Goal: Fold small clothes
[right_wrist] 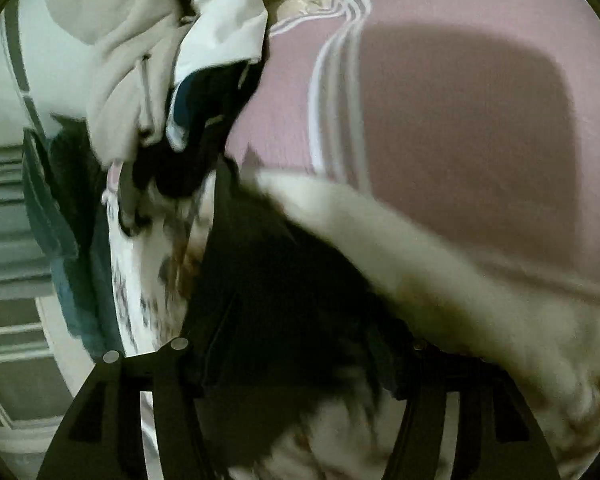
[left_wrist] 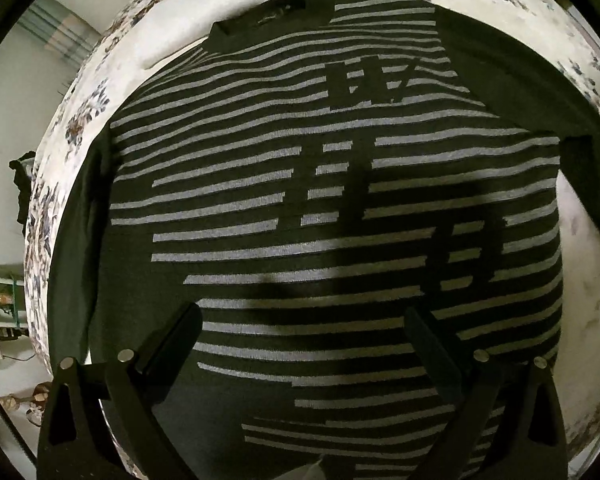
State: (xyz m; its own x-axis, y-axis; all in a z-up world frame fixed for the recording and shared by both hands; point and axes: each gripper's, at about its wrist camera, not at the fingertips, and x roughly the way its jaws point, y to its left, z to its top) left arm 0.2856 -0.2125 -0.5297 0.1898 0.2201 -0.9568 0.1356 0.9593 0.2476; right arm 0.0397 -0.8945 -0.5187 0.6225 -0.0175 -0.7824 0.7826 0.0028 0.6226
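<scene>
- Sweater (left_wrist: 300, 184) — dark knit with pale grey horizontal stripes and blocky dark motifs, ribbed neckline away from the camera; spread flat on the floral bedsheet (left_wrist: 80, 112).
- Left gripper (left_wrist: 304, 320): black fingers spread wide above the hem, grasping nothing.
- Right gripper (right_wrist: 296, 352): jaws parted over blurred dark cloth (right_wrist: 268, 280); whether the pads press on it cannot be told.
- Mauve striped quilt (right_wrist: 460, 120) behind, with a heap of pale garments (right_wrist: 148, 40) beside it.

Sweater (left_wrist: 300, 200) flat on bedsheet (left_wrist: 80, 112)

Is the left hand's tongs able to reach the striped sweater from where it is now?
Probably yes. The left tongs stand open, pointing steeply down over the striped sweater, which lies spread flat on the floral bedsheet. Nothing lies between the fingers and the fabric.
</scene>
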